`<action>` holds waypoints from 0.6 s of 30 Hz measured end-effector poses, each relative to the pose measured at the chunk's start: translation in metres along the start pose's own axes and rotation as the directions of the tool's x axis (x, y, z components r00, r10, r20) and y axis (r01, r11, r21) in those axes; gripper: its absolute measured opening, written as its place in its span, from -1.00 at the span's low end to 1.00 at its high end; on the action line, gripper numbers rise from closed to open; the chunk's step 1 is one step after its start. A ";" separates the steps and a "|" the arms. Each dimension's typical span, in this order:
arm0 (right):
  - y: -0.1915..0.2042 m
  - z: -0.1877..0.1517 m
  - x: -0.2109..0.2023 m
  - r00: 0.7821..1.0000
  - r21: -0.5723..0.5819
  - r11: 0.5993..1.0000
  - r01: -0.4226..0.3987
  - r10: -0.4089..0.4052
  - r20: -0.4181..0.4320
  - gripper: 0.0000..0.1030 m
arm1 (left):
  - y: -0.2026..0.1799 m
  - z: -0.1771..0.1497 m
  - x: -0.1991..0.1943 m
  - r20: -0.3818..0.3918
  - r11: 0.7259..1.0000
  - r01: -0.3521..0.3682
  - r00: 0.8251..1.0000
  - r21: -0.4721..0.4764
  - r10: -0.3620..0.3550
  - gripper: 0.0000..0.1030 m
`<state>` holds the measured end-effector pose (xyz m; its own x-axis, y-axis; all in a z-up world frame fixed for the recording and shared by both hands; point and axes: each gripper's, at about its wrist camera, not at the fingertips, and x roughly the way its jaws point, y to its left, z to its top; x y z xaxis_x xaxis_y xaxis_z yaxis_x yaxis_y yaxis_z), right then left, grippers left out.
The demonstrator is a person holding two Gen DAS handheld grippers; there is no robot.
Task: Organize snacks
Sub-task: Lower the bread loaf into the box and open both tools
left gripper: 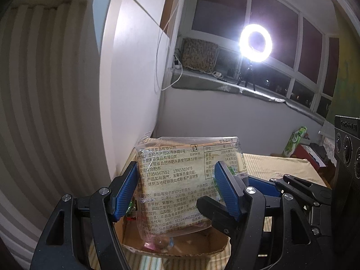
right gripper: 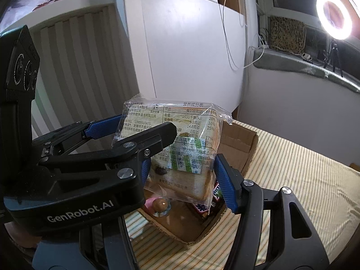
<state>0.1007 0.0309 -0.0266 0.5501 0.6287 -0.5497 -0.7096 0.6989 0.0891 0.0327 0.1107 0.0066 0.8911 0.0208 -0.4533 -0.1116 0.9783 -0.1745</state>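
A clear bag of sliced toast (left gripper: 177, 180) with printed Chinese text stands upright over an open cardboard box (left gripper: 180, 245). My left gripper (left gripper: 176, 186) is shut on the bag, one blue pad on each side. In the right wrist view the same toast bag (right gripper: 180, 144) sits between my right gripper's (right gripper: 182, 177) blue pads, which press its lower part. The left gripper (right gripper: 126, 130) reaches in from the left and clamps the bag's upper part. The box (right gripper: 238, 139) holds a round wrapped candy (right gripper: 160, 204) and dark snack packets (right gripper: 216, 191).
The box rests on a yellow striped cloth (right gripper: 292, 180). A white cabinet (right gripper: 191, 45) and ribbed radiator (right gripper: 78, 67) stand behind. A ring light (left gripper: 255, 42) shines on the windowsill. A green carton (left gripper: 294, 141) and red box lie at the far right.
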 end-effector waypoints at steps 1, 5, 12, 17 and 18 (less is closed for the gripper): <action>-0.002 -0.001 0.004 1.000 0.004 1.000 -0.002 0.002 -0.006 0.19 | 0.001 0.000 0.003 -0.005 1.000 0.000 1.000 -0.001 0.000 0.33; -0.013 -0.005 0.024 0.999 0.021 1.000 -0.010 0.011 -0.038 0.19 | 0.006 -0.001 0.022 -0.035 1.000 -0.004 0.999 -0.007 0.003 0.33; -0.032 -0.016 0.031 0.995 0.030 0.996 0.088 -0.087 -0.045 0.51 | 0.016 -0.015 0.053 -0.104 0.997 -0.074 0.992 -0.009 0.073 0.57; -0.026 -0.012 0.012 0.989 -0.011 0.989 0.145 -0.145 0.000 0.56 | 0.016 -0.016 0.046 -0.097 0.996 -0.087 0.992 -0.007 0.086 0.57; -0.022 -0.013 0.009 0.988 -0.022 0.988 0.153 -0.153 0.005 0.61 | 0.016 -0.015 0.043 -0.091 0.996 -0.089 0.992 -0.001 0.089 0.57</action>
<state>0.1153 0.0165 -0.0442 0.6541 0.5160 -0.5530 -0.6267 0.7791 -0.0143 0.0626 0.1237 -0.0292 0.8340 0.0885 -0.5446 -0.1911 0.9723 -0.1346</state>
